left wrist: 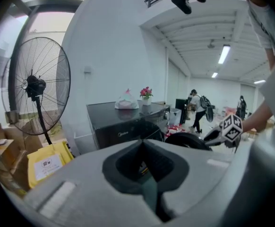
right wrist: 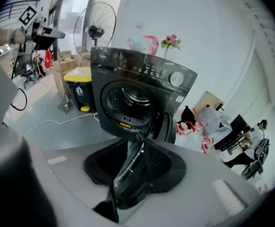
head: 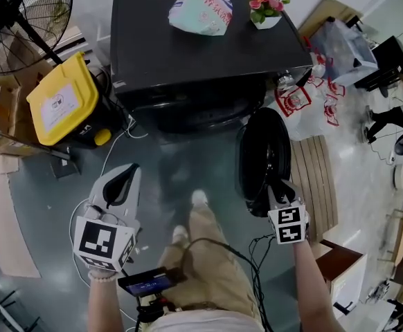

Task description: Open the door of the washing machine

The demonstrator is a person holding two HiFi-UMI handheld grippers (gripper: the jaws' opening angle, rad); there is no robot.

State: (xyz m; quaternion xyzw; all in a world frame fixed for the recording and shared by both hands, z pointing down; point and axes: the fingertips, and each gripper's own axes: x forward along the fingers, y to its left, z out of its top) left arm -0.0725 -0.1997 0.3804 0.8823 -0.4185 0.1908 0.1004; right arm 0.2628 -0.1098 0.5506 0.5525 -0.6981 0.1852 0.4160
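Observation:
The black front-loading washing machine [head: 153, 47] stands ahead of me, and its round door [head: 262, 154] hangs swung out to the right. In the right gripper view the drum opening [right wrist: 130, 100] is bare and the door [right wrist: 168, 126] stands edge-on beside it. My right gripper [head: 278, 185] sits at the door's lower near edge; whether it touches is unclear. Its jaws [right wrist: 138, 141] show a narrow gap with nothing between them. My left gripper [head: 127, 175] hangs over the floor left of the machine, shut and empty, with its tips [left wrist: 142, 144] together.
A yellow-lidded bin [head: 63, 102] and a standing fan [head: 21, 19] are at the left. A pink bag [head: 201, 5] and a flower pot [head: 267, 9] rest on the machine. A slatted wooden board [head: 316, 178] lies right of the door. Cables and my shoe [head: 199, 199] are on the floor.

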